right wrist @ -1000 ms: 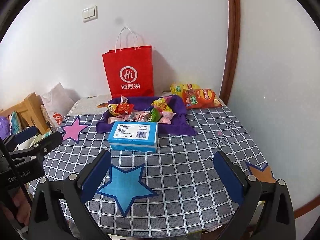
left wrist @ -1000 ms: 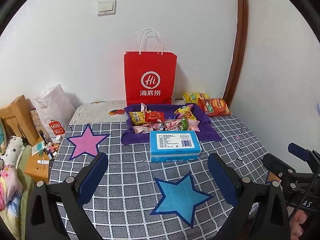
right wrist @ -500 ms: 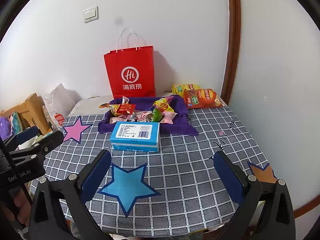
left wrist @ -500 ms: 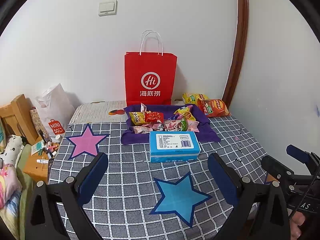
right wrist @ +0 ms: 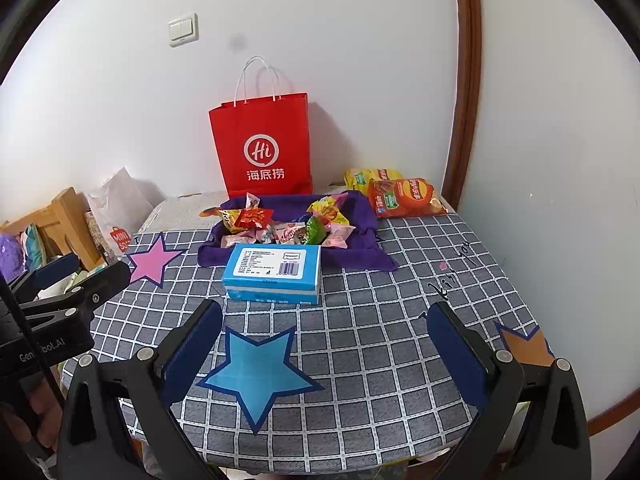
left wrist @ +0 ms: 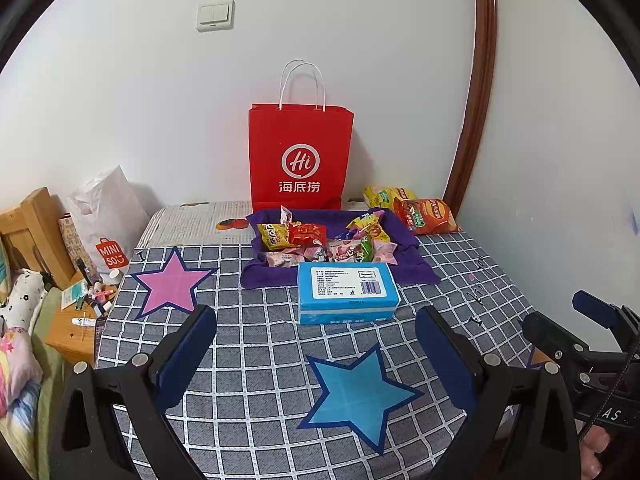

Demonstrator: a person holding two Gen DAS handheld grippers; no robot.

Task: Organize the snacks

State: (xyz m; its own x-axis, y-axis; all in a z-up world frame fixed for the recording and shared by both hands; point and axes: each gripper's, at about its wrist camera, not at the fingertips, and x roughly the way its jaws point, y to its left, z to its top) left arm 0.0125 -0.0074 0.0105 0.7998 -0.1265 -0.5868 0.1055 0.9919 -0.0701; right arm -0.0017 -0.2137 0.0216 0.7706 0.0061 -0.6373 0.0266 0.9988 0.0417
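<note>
- Snacks [left wrist: 326, 240] sit piled in purple cloth tray [left wrist: 416, 268] at far-middle of table [left wrist: 248, 360]; mixed small packets, yellow, red, pink, green.
- Same pile in rt view [right wrist: 286, 226], purple tray [right wrist: 360, 256] w/ cloth corners spilling onto the checks.
- Blue box [left wrist: 347, 292] lies flat just in front of tray, label side up w/ barcode; touching tray's front edge or nearly so, can't tell which. Rt view: [right wrist: 274, 274].
- 2 chip bags at far rt corner by the wall: orange bag [left wrist: 426, 216] in front, yellow bag [left wrist: 384, 196] partly behind it. Both outside tray, just beside its rt end.
- Red paper bag [left wrist: 301, 160] stands upright against wall right behind tray, white handles up.
- Tablecloth is grey w/ white grid; pink star [left wrist: 172, 282] on left, blue star [left wrist: 356, 390] near front, orange star [right wrist: 524, 346] at rt edge.
- Left gripper [left wrist: 316, 356]: fingers spread wide, nothing between them, hovering over near part of table, well short of box.
- Right gripper [right wrist: 326, 354]: also spread wide, empty, above near edge of table w/ blue star under its left finger.
- Each gripper shows at the edge of the other's view; bit of a hand [left wrist: 596, 456] under the rt one.
- Off table to left: white shopping bag [left wrist: 108, 216], wooden furniture [left wrist: 28, 224], small clutter on low stand.
</note>
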